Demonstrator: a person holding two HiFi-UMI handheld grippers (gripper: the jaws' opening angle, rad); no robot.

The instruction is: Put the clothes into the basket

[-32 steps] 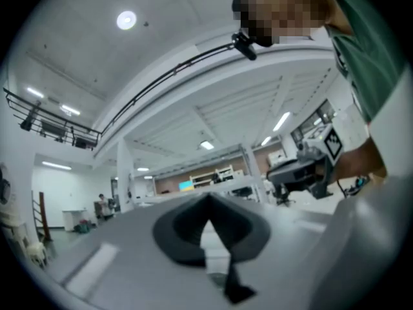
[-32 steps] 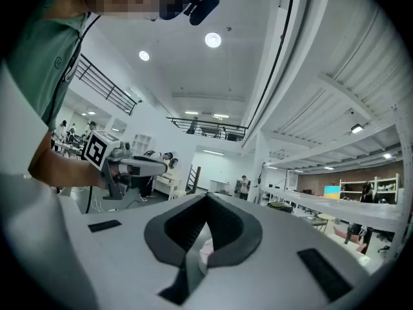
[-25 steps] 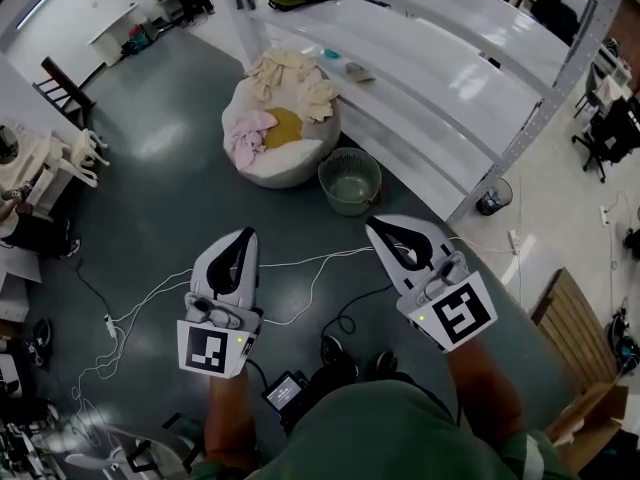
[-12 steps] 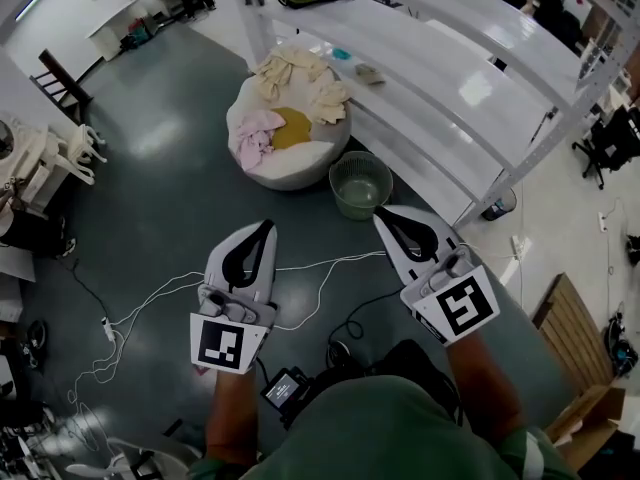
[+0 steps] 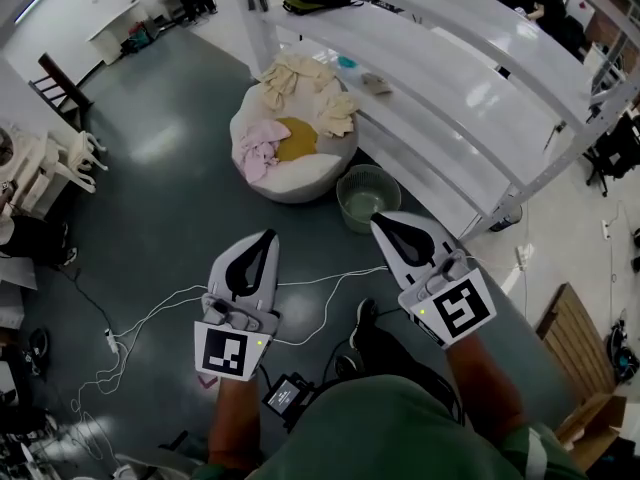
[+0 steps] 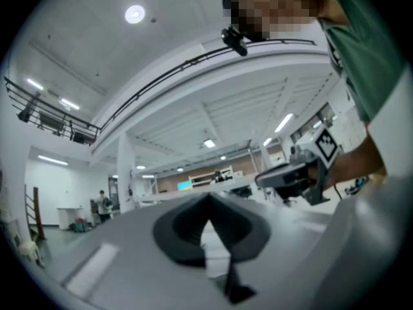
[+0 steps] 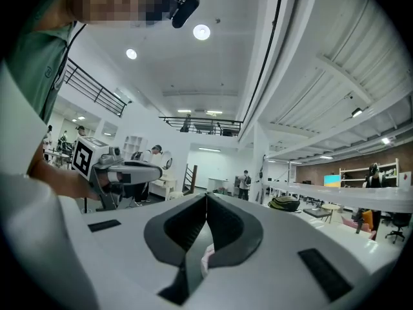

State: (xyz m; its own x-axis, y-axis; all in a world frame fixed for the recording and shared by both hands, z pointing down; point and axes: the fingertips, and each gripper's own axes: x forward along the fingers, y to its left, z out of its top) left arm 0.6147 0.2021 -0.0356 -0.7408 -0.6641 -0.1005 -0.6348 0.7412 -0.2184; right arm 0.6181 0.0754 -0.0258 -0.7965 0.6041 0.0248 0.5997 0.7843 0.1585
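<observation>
Ahead of you on the floor, the clothes (image 5: 262, 151) lie heaped on a white cushion (image 5: 300, 176), well apart from both tools. The green basket (image 5: 366, 196) stands just beside the cushion, near the tip of your right tool (image 5: 379, 221). That tool and your left tool (image 5: 269, 235) are both closed, holding nothing. Only the head view shows clothes and basket; each gripper view looks over closed jaws into the hall. A pale sliver under the right jaws is too small to name.
</observation>
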